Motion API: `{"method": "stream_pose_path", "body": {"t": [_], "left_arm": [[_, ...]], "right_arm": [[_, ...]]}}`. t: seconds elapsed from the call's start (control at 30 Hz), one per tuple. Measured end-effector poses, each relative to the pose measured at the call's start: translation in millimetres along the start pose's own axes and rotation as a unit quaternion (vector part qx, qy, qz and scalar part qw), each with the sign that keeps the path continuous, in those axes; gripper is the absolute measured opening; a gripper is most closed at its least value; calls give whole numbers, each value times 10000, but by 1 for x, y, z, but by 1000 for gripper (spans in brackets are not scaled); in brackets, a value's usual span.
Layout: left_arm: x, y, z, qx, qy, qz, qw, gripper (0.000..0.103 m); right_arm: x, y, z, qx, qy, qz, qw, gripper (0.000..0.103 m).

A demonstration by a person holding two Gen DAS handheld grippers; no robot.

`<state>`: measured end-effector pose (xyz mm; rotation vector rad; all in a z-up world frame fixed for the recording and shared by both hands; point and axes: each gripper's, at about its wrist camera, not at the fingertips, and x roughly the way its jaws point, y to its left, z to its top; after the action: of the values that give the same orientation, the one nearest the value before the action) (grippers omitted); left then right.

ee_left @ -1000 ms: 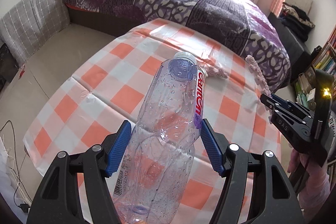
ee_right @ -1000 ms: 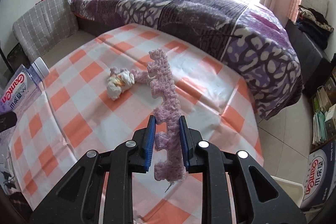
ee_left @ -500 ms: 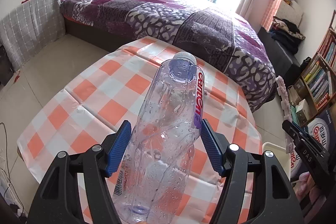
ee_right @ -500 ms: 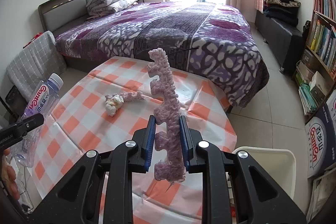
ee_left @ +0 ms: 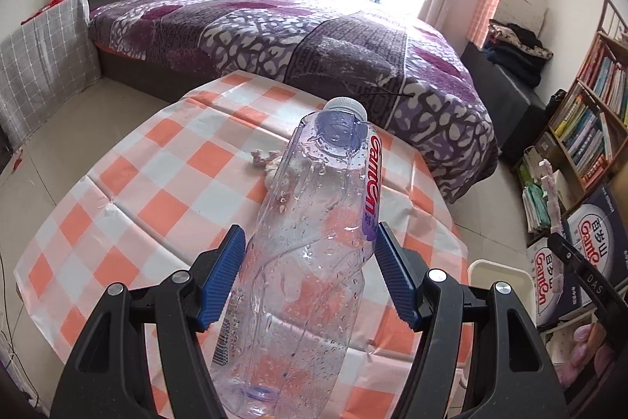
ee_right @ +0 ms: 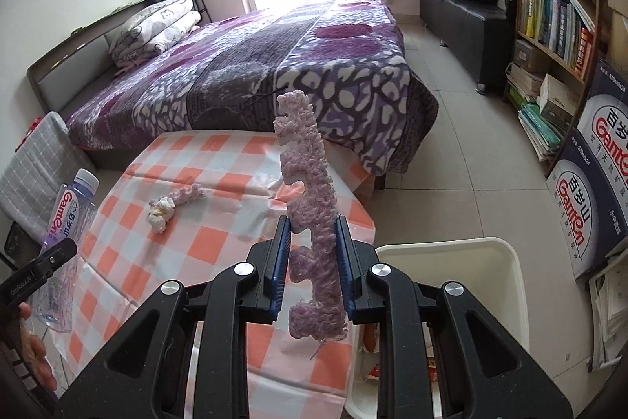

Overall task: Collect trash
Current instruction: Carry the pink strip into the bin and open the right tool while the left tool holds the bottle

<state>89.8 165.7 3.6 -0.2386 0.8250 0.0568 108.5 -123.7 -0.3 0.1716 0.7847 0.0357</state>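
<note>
My left gripper (ee_left: 310,273) is shut on a clear plastic bottle (ee_left: 314,246) with a white cap, held above the checked table (ee_left: 157,183). The bottle also shows in the right wrist view (ee_right: 66,222). My right gripper (ee_right: 312,254) is shut on a pink foam strip (ee_right: 312,207), held upright above the table's right edge, beside a white bin (ee_right: 463,262). The strip shows in the left wrist view (ee_left: 551,199) too. A crumpled wrapper with a pink scrap (ee_right: 165,209) lies on the table.
A bed with a purple cover (ee_right: 255,73) stands behind the table. A bookshelf (ee_right: 557,2) and printed cartons (ee_right: 588,191) line the right wall. The white bin (ee_left: 498,273) stands on the floor at the table's right end and holds some litter.
Both grippers have lifted and swung right with their loads. The right gripper now hangs by the white bin, which has come into view in both cameras.
</note>
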Motion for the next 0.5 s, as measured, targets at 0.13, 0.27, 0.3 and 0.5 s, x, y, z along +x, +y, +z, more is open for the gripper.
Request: {"method": "stream_pose_path", "body": {"t": [0.13, 0.27, 0.3, 0.5], "left_arm": [[5, -25, -5, 186, 42, -141, 9997, 66], [11, -53, -13, 435, 103, -290, 9986, 66], [13, -60, -15, 491, 123, -330, 9982, 66], [20, -100, -28, 790, 200, -582, 9950, 66]], "right_arm": [[-6, -27, 3, 324, 9, -157, 9994, 22], [-7, -54, 2, 611, 128, -373, 9974, 22], [-7, -59, 2, 666, 159, -406, 9968, 23], [-10, -101, -1, 1157, 352, -677, 9904, 26]]}}
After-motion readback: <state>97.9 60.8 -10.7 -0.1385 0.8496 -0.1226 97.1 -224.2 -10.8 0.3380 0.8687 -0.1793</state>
